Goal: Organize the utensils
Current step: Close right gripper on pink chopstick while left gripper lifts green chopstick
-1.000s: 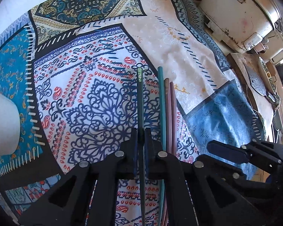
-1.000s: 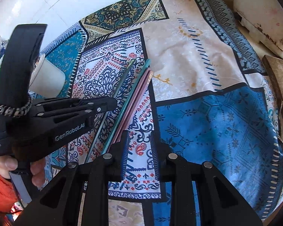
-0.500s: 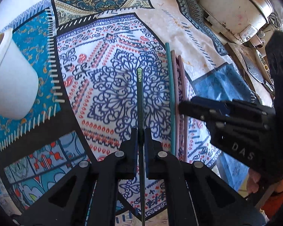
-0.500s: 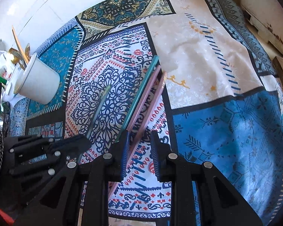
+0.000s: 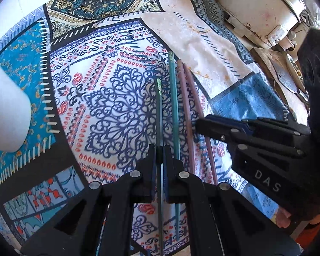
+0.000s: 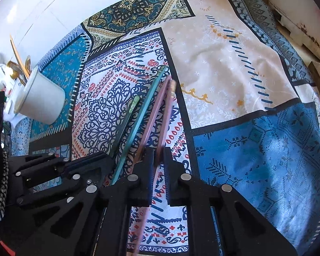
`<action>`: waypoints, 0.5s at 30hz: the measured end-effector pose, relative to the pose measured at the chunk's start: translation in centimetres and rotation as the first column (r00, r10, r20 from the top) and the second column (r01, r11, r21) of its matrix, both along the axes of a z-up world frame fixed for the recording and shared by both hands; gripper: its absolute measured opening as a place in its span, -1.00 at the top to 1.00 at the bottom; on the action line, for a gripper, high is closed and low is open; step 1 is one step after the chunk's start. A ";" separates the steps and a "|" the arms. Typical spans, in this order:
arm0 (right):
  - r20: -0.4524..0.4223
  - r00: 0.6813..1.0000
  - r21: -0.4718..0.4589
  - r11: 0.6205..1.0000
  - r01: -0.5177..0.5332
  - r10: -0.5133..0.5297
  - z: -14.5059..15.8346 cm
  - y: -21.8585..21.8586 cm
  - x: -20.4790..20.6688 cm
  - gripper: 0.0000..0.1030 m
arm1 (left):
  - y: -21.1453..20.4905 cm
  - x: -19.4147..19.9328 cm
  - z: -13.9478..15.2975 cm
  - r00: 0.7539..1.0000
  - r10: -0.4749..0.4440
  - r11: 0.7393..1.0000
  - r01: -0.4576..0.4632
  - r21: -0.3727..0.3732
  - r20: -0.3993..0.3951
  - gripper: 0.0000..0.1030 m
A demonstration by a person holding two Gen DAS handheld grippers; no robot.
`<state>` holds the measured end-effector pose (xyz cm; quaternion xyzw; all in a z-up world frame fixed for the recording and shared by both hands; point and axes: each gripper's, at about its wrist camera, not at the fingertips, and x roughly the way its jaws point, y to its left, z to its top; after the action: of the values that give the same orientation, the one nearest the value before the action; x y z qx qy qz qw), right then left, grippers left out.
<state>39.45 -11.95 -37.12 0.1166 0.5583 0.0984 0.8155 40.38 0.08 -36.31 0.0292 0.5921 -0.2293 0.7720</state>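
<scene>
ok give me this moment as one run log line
left gripper: shut on dark green chopstick | right gripper: closing around pink chopstick, grip unclear | teal chopstick: on patterned cloth | white ceramic cup: left

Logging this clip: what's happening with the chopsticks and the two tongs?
The left tongs are shut on a dark green chopstick, held above the patterned cloth. The right tongs have closed around a pink chopstick. A teal chopstick lies on the cloth between them. A white cup holding utensils stands to the left.

Chopsticks (image 5: 175,98) side by side on tablecloth (image 5: 204,38); cup (image 6: 41,98) far left.
</scene>
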 end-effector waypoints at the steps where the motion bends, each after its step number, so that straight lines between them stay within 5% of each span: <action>1: -0.006 1.000 0.013 1.000 0.005 -0.005 0.0 -0.3 0.0 0.88 | -0.1 0.2 0.0 1.000 0.001 1.000 -0.001 -0.007 -0.008 0.91; 15: 0.083 0.996 0.060 0.998 0.016 -0.021 3.3 -1.3 -1.6 0.89 | 1.5 -1.1 3.0 0.996 0.074 0.996 -0.071 -0.050 0.052 0.93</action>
<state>37.85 -13.27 -33.79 0.1416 0.5194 0.1120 0.8352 39.25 1.56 -33.30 -0.0048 0.5660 -0.2145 0.7960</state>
